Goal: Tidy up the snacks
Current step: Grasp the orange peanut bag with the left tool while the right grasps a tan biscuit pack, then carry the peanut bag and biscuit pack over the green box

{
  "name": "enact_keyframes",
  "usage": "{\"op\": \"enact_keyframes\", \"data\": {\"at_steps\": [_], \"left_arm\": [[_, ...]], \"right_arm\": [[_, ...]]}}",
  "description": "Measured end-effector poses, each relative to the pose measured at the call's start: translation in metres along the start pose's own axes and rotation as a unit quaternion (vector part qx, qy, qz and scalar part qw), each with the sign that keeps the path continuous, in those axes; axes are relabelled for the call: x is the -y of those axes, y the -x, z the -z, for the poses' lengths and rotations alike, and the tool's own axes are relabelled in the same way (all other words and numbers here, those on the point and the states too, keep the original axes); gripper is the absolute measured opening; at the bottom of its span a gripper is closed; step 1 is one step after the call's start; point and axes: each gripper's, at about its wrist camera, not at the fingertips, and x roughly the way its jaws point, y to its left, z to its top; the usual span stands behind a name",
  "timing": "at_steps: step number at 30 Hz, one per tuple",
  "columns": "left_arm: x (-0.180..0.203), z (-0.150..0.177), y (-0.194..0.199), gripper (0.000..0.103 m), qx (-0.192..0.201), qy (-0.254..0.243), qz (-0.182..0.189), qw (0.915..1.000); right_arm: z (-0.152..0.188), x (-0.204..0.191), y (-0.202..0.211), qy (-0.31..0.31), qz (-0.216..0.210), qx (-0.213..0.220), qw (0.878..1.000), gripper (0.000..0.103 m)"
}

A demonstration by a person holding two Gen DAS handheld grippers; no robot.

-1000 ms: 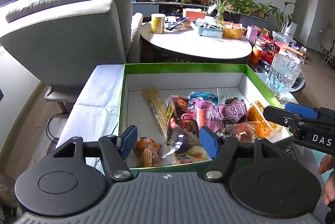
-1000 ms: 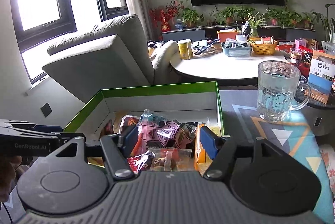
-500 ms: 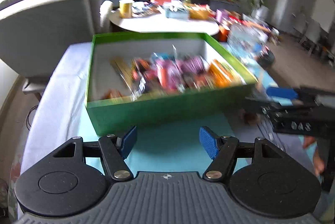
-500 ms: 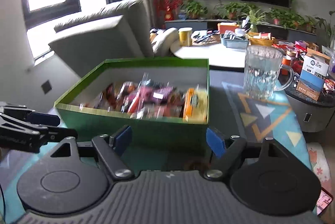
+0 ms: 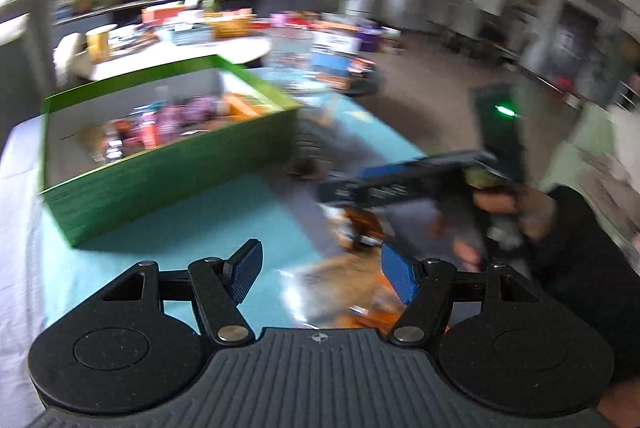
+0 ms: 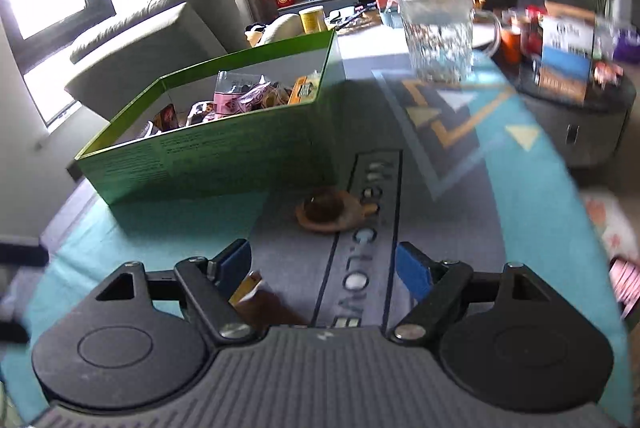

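Both tongs stand spread with nothing between their blue pads: your left gripper (image 5: 320, 270) hangs over the teal mat (image 5: 168, 228), and your right gripper (image 6: 324, 266) hangs over the grey band of the same mat, which carries printed lettering. A green box (image 6: 208, 156) sits just beyond, on the mat, already holding a heap of wrapped snacks (image 6: 248, 96) in pink, orange and clear film. Three loose pieces remain outside it. A small round brown snack (image 6: 328, 210), in what looks like a clear wrapper, lies on the mat just in front of the box's near corner, ahead of your right gripper. An orange-and-brown packet (image 6: 256, 298) lies right under that gripper's left finger, partly hidden. From the left wrist view, a crinkled, shiny packet (image 5: 344, 284) lies just beneath the left gripper's right pad, too blurred to read. Expect all of these to be light, thin and crushable, with slick film that can slide out of a flat pinch. Take each packet across its body near the middle, not by a loose edge, and close gently. A glass mug (image 6: 440, 36) stands further back on the mat, well apart from the snacks, and would be fragile if bumped.
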Motion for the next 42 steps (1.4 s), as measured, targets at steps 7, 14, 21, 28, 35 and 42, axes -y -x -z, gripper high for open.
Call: {"op": "enact_keyframes", "data": {"at_steps": [7,14,21,28,35,42], "left_arm": [[0.034,0.018,-0.005,0.063,-0.047,-0.092,0.062,0.9927],[0.052,0.032,-0.031,0.063,-0.096,-0.158,0.011,0.9826],[0.046,0.033,-0.059,0.065,-0.118,-0.151,-0.009,0.9814],[0.005,0.027,-0.057,0.054,-0.101,-0.024,-0.076,0.9917],[-0.041,0.034,-0.038,0.054,-0.083,0.064,-0.152,0.9828],[-0.050,0.037,-0.029,0.054,-0.075,0.084,-0.161,0.9805]], "right_arm": [[0.011,-0.011,0.012,0.006,-0.016,0.000,1.000,0.045],[0.016,-0.019,0.019,0.018,-0.027,-0.003,0.999,0.045],[0.023,-0.021,0.024,0.029,-0.023,-0.009,0.999,0.045],[0.032,-0.024,0.030,0.058,-0.016,-0.026,0.998,0.046],[0.054,-0.048,0.043,0.155,-0.057,-0.049,0.985,0.046],[0.063,-0.080,0.030,0.224,-0.076,-0.039,0.971,0.045]]}}
